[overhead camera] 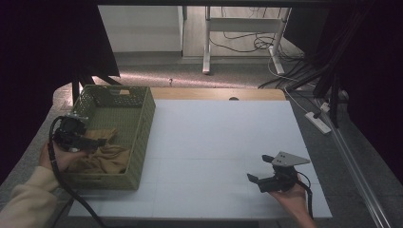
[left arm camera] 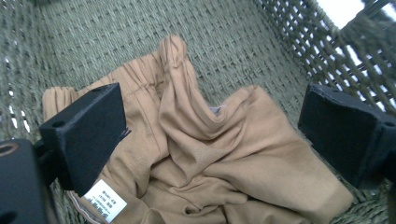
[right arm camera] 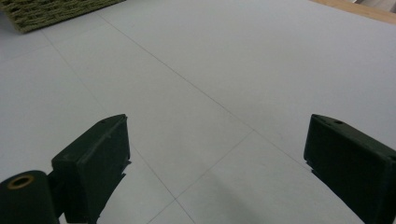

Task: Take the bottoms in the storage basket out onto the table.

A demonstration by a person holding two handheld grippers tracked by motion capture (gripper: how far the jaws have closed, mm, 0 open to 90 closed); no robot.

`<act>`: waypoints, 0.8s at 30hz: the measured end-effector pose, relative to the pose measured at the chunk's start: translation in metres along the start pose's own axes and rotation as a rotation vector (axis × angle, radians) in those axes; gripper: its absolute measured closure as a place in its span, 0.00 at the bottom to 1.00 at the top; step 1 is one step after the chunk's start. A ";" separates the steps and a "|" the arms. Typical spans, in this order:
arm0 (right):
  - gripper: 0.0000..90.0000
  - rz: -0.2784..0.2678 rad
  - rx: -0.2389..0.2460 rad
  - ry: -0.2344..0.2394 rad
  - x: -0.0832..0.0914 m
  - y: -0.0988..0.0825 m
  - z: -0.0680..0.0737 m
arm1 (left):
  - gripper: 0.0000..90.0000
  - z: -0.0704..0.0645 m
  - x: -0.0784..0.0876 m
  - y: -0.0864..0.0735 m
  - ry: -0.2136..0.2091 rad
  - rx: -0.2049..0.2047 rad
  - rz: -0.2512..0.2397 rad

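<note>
- Tan garment [left arm camera: 210,154] lies crumpled on the floor of the green woven basket [overhead camera: 142,137], at the table's left side; a white label [left arm camera: 105,201] shows near one edge.
- Our left gripper [left arm camera: 210,126] hangs over the cloth inside the basket, jaws spread wide, holding nothing.
- Our right gripper [overhead camera: 261,168] rests low over the bare white table [overhead camera: 214,137], well apart from the basket, jaws also wide and empty.
- We judge the step in hand a reach for the garment.
- Next move: lower the left jaws astride a raised fold, then close.
</note>
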State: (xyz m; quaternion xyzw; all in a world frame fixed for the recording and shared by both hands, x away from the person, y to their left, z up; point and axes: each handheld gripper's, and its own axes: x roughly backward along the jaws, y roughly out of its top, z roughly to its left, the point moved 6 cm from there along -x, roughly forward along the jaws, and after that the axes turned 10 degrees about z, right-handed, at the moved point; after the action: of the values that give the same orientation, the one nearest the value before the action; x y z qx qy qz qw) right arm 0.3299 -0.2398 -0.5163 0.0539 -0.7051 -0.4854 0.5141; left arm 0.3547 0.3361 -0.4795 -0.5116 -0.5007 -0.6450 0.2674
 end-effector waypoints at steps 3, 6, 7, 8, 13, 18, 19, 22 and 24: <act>0.08 0.002 0.000 0.004 0.000 0.000 0.000 | 0.08 0.001 -0.006 0.001 0.006 -0.008 0.027; 0.08 0.002 0.001 0.003 0.000 0.000 0.000 | 0.08 0.002 -0.012 0.000 -0.001 -0.008 0.051; 0.08 0.003 0.000 0.002 0.000 -0.001 0.000 | 0.08 0.002 -0.014 0.000 -0.003 -0.009 0.057; 0.08 0.005 0.000 0.002 -0.001 -0.001 0.000 | 0.08 0.002 -0.016 -0.001 -0.006 -0.009 0.063; 0.08 0.006 -0.001 0.003 -0.001 -0.001 0.000 | 0.08 0.003 -0.023 -0.001 -0.003 -0.025 0.100; 0.08 0.007 0.000 0.002 -0.001 -0.001 0.000 | 0.08 0.006 -0.028 -0.001 0.010 -0.030 0.122; 0.08 0.007 0.000 0.002 -0.001 -0.001 0.000 | 0.08 0.006 -0.028 -0.001 0.010 -0.030 0.122; 0.08 0.008 0.000 0.001 -0.001 -0.001 0.000 | 0.07 0.008 -0.029 -0.002 0.008 -0.031 0.128; 0.08 0.008 0.001 0.001 -0.001 -0.001 0.000 | 0.07 0.009 -0.030 -0.003 0.007 -0.034 0.135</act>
State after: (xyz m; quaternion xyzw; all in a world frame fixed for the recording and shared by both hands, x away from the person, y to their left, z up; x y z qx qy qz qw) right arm 0.3302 -0.2401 -0.5181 0.0515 -0.7053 -0.4830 0.5164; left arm 0.3657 0.3399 -0.5087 -0.5466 -0.4531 -0.6357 0.3031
